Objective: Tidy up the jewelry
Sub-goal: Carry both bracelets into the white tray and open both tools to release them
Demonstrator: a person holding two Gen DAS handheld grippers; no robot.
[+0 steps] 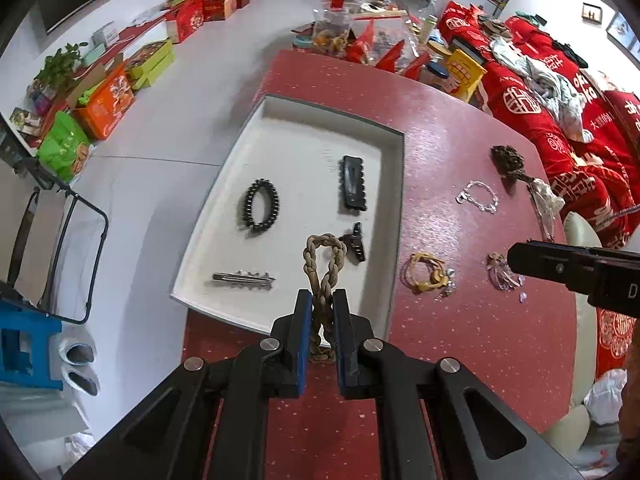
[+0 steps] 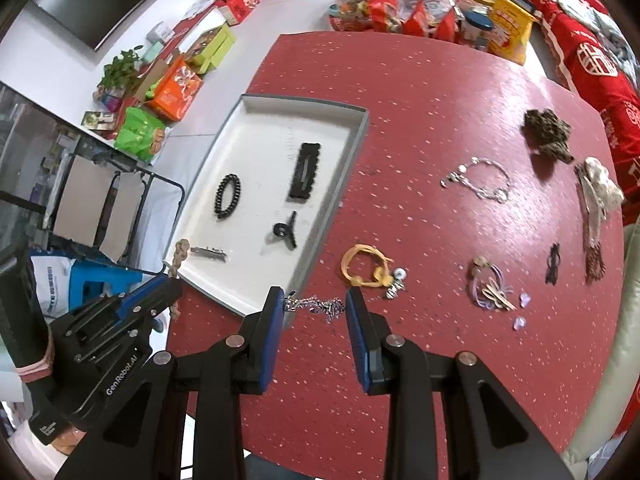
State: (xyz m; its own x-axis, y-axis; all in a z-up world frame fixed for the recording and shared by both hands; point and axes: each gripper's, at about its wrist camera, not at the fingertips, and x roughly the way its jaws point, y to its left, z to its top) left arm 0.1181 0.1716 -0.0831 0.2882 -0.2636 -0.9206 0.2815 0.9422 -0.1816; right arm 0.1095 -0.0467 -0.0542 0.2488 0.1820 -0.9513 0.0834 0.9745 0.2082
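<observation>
The red desk (image 2: 440,128) is mostly bare on its near side, and the white tray (image 1: 224,216) lies along its left edge, with a free middle strip between the pieces inside. The left gripper (image 1: 322,300) has its jaws clamped on a braided tan bracelet (image 1: 324,252), which hangs over the tray's near rim. The right gripper (image 2: 315,304) has its jaws apart around a silver chain (image 2: 316,306) on the desk, just beside the tray's near corner and a yellow cord bracelet (image 2: 362,266).
</observation>
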